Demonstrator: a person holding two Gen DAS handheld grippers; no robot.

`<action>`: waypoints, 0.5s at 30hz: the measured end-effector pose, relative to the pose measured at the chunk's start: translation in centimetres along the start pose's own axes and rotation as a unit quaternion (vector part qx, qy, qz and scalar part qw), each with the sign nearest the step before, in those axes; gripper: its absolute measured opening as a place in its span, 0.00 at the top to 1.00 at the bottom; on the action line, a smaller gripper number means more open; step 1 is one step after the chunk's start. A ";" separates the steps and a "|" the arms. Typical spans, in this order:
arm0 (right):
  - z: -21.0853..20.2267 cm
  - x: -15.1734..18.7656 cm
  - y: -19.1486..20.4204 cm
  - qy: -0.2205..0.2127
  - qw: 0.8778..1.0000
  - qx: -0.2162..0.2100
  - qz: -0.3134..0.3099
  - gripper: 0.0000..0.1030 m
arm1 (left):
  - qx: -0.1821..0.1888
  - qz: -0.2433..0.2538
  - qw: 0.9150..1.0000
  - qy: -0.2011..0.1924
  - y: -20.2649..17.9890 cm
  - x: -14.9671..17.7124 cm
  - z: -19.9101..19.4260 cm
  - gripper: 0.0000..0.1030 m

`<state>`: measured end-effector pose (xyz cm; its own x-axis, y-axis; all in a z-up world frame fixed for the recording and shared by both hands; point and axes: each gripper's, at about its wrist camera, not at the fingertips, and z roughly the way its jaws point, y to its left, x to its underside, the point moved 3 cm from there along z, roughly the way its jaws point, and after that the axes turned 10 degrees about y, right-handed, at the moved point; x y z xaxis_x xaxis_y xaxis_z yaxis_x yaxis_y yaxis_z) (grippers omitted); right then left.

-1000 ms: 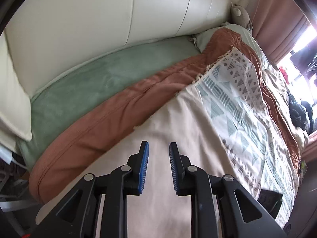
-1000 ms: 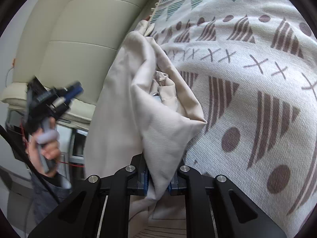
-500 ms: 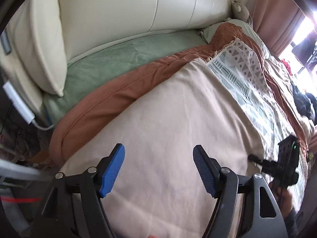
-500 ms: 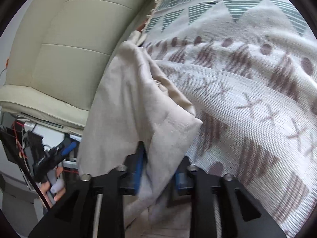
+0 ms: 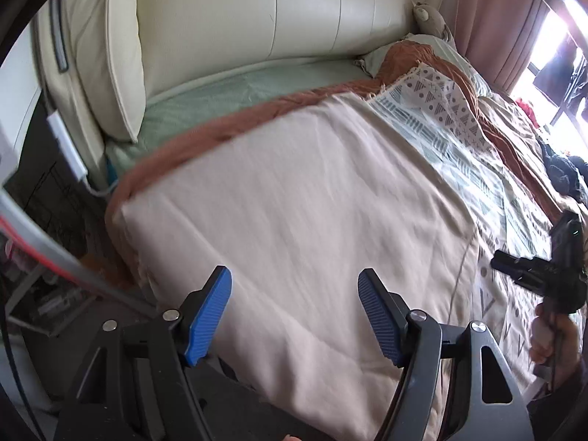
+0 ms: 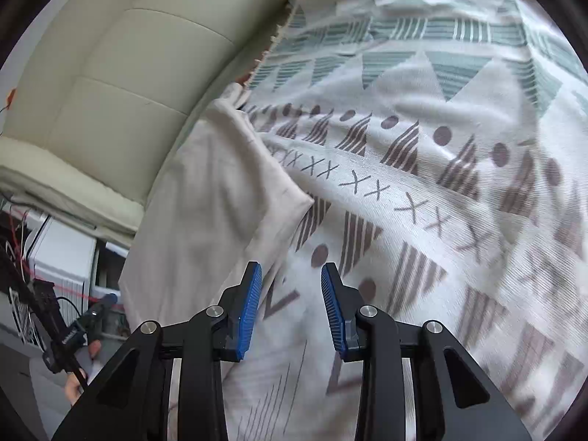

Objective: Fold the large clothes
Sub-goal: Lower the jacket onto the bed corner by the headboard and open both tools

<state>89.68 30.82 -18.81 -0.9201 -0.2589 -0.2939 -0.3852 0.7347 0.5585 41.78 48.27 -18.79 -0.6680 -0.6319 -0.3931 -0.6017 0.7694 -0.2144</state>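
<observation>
- The right gripper (image 6: 291, 307) no longer pinches anything: a second ago its pads were clamped on a bunched fold of cloth, and now the jaws stand apart with bare patterned fabric showing between them.
- The left gripper (image 5: 294, 316) has also spread, from nearly closed to wide open, and holds nothing; it hovers over the near edge of the garment.
- The beige garment (image 5: 301, 213), the large piece being folded, lies flat on the bed as a broad rectangle, its right edge resting on the patterned blanket (image 6: 422, 169). In the right wrist view its released corner (image 6: 290, 198) has dropped onto that blanket, just ahead and to the left of the open fingers.
- My reading: one fold has just been laid down and let go, so the next move calls for a fresh grasp on an edge or corner for a further fold.
- Beyond the garment, a rust-coloured cover (image 5: 205, 128) and a green sheet (image 5: 228, 95) run along the cream headboard (image 5: 257, 18).
- Farthest off, a curtain (image 5: 496, 25) hangs beside a bright window.
</observation>
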 end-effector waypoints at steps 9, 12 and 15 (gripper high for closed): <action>-6.7 4.9 2.5 -0.019 0.995 0.043 -0.091 0.35 | -0.011 -0.006 1.000 -0.004 -2.8 5.8 0.9 0.30; -8.4 6.7 2.9 -0.023 0.993 0.044 -0.103 0.25 | -0.015 -0.008 1.000 -0.005 -3.6 7.6 1.1 0.30; -10.0 8.2 2.7 -0.025 0.993 0.048 -0.103 0.25 | -0.027 -0.007 1.000 -0.012 -4.4 9.5 1.2 0.30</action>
<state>80.40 24.45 -11.99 -0.8163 -0.3804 -0.4346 -0.5545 0.7267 0.4055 38.66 38.98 -22.66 -0.6482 -0.6400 -0.4125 -0.6348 0.7534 -0.1713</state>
